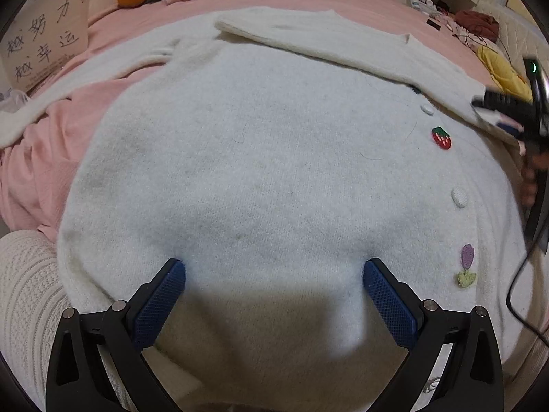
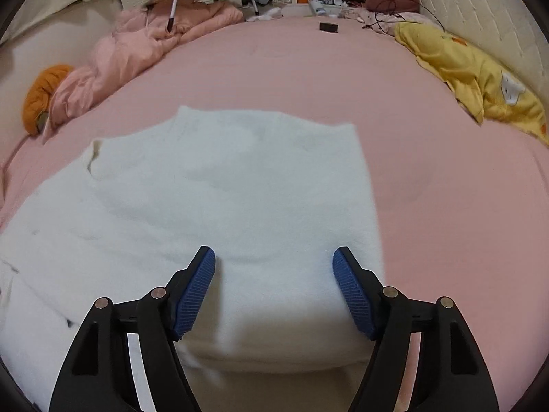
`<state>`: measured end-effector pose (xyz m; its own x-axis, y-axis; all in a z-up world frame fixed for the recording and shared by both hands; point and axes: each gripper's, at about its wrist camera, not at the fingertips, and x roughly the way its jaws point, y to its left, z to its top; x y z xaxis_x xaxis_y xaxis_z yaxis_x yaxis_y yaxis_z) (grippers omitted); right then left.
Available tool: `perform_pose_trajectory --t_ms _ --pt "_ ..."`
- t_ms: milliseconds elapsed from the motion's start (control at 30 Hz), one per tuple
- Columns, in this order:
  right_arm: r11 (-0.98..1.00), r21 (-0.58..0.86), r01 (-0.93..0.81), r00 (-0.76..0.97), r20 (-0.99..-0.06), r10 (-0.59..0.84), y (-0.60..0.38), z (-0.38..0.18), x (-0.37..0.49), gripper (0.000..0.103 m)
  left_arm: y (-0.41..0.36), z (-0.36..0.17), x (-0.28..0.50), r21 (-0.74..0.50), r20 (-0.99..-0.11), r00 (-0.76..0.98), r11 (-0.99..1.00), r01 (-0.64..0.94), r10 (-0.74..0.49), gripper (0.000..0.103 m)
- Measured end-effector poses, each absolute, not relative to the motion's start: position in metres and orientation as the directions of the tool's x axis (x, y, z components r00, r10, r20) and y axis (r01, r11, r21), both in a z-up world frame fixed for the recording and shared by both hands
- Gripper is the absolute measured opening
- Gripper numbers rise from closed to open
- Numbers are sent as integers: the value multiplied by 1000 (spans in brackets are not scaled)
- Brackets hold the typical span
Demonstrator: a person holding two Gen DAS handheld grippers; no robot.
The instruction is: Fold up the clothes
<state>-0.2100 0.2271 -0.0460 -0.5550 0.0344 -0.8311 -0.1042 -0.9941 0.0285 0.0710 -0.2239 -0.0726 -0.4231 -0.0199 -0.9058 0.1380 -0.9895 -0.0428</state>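
A white fuzzy cardigan (image 1: 260,144) lies flat on the pink bed, with white buttons, a strawberry patch (image 1: 441,137) and a purple flower patch (image 1: 466,264) near its right side. One sleeve (image 1: 329,41) is folded across its top; the other sleeve (image 1: 68,92) trails left. My left gripper (image 1: 274,271) is open and empty over the cardigan's lower part. My right gripper (image 2: 273,261) is open and empty over the cardigan's (image 2: 219,192) right portion; it also shows at the right edge of the left wrist view (image 1: 497,106).
The pink sheet (image 2: 429,171) spreads right of the cardigan. A pink quilt (image 2: 137,51) and orange cushion (image 2: 41,96) lie far left, a yellow garment (image 2: 480,82) far right. A lettered sign (image 1: 44,41) stands at left. A knitted white cloth (image 1: 27,292) lies lower left.
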Motion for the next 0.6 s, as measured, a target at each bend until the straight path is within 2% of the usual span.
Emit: perform_pose_trajectory --t_ms 100,167,333,400,467,600 --pt "-996 10 -83 -540 -841 37 224 -37 -213 72 -220 -75 48 -42 -907 -422 -989 139 -21 103" --pt "-995 1 -103 -573 -817 59 223 -17 -202 71 -146 -75 -8 -33 -908 -417 -989 145 -31 103" --pt "-994 -13 -109 -660 -747 82 207 35 -135 72 -134 -58 -4 -30 -909 -417 -989 144 -33 103" --pt "-994 -17 -105 -688 -721 85 197 56 -106 73 -125 -58 -25 -30 -908 -417 -989 143 -33 103" --pt "-994 -27 -107 -695 -713 94 185 62 -70 81 -114 -60 -44 -28 -908 -418 -989 143 -34 103" --pt "-992 -65 -107 -689 -714 121 162 40 3 83 -107 -62 -51 -22 -905 -422 -989 149 -43 103"
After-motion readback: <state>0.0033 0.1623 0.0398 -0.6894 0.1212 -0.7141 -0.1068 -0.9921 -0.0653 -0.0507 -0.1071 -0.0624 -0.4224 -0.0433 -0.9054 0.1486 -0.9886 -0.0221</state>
